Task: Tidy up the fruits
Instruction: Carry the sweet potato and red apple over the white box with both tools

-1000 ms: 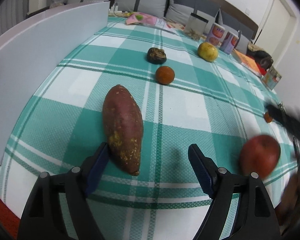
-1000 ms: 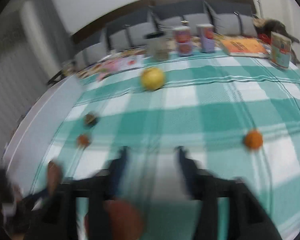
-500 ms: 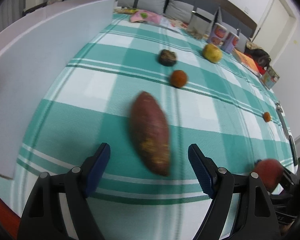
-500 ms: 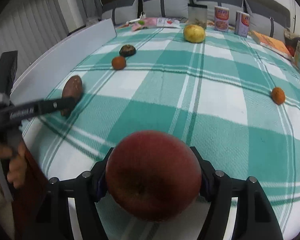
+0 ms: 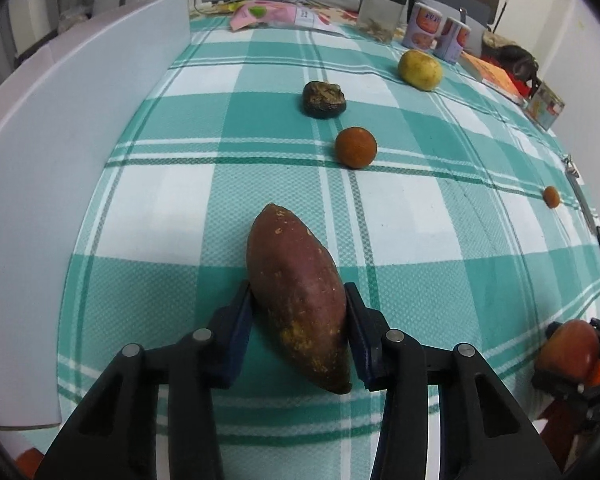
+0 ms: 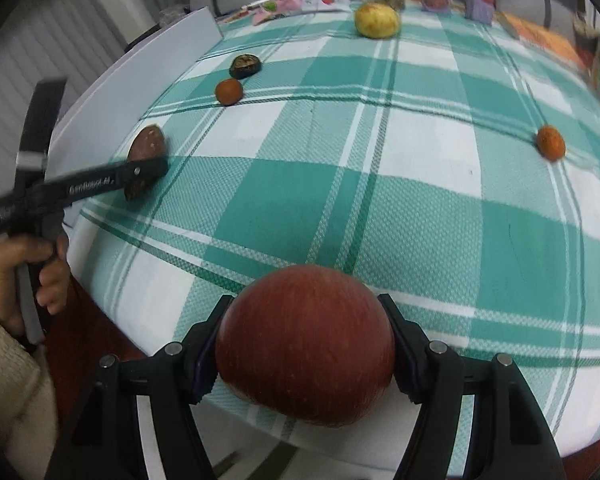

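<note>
My left gripper (image 5: 298, 312) is shut on a reddish-brown sweet potato (image 5: 296, 288) that lies lengthwise on the green checked tablecloth (image 5: 420, 216). My right gripper (image 6: 306, 332) is shut on a red apple (image 6: 306, 348) near the table's front edge; the apple also shows in the left wrist view (image 5: 568, 348). Further back lie an orange (image 5: 356, 147), a dark wrinkled fruit (image 5: 324, 98), a yellow pear (image 5: 420, 70) and a small orange (image 5: 551, 196). The left gripper also shows in the right wrist view (image 6: 146, 176), around the sweet potato (image 6: 146, 148).
A white board (image 5: 60, 128) stands along the table's left side. Cartons (image 5: 436, 32), a clear bag (image 5: 380, 12), books (image 5: 496, 76) and papers (image 5: 276, 14) line the far edge. Grey chairs stand behind.
My left gripper has moved forward and closed on the sweet potato. My right gripper still holds the apple and has turned slightly.
</note>
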Action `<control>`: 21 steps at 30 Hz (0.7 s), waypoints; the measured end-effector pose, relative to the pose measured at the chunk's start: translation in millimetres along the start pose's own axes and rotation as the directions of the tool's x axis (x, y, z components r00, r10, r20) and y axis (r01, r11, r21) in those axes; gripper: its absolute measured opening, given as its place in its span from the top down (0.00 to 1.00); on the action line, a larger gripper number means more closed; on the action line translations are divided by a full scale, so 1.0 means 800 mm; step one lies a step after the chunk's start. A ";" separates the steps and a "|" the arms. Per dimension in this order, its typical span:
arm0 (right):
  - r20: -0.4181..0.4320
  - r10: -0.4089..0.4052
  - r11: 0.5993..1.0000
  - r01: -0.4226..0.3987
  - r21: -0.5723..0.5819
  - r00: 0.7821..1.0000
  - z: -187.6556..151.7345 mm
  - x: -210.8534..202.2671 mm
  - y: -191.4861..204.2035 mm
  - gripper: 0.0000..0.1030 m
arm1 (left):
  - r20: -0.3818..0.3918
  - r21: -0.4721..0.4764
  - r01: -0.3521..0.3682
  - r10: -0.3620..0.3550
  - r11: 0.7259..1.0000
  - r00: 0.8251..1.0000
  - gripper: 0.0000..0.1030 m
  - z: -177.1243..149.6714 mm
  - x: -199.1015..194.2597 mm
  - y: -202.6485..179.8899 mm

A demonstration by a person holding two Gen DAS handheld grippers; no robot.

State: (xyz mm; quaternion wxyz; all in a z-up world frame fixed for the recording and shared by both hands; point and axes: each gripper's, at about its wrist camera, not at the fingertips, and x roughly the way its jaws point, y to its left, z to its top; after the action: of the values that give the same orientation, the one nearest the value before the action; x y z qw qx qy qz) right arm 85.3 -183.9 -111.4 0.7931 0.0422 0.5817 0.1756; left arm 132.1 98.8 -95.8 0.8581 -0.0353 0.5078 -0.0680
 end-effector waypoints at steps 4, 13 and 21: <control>-0.049 0.155 0.976 -0.145 0.161 0.987 0.023 0.004 -0.022 0.33 | -0.004 -0.075 0.093 -0.094 0.993 0.996 0.57 0.005 -0.029 0.013; -0.054 0.422 0.901 -0.413 0.130 0.905 0.182 0.007 0.093 0.33 | 0.176 -0.227 0.154 -0.115 0.962 0.978 0.57 0.060 -0.172 0.117; -0.137 0.457 0.839 -0.476 -0.264 0.879 0.312 0.039 0.368 0.33 | 0.057 -0.443 -0.091 0.129 0.892 0.990 0.57 0.070 -0.158 0.298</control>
State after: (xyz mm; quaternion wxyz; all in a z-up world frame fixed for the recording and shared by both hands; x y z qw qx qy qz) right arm 259.8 135.7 19.6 0.7036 0.0599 0.5484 0.4480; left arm 140.7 353.2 10.0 0.8513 -0.2019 0.4742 0.0984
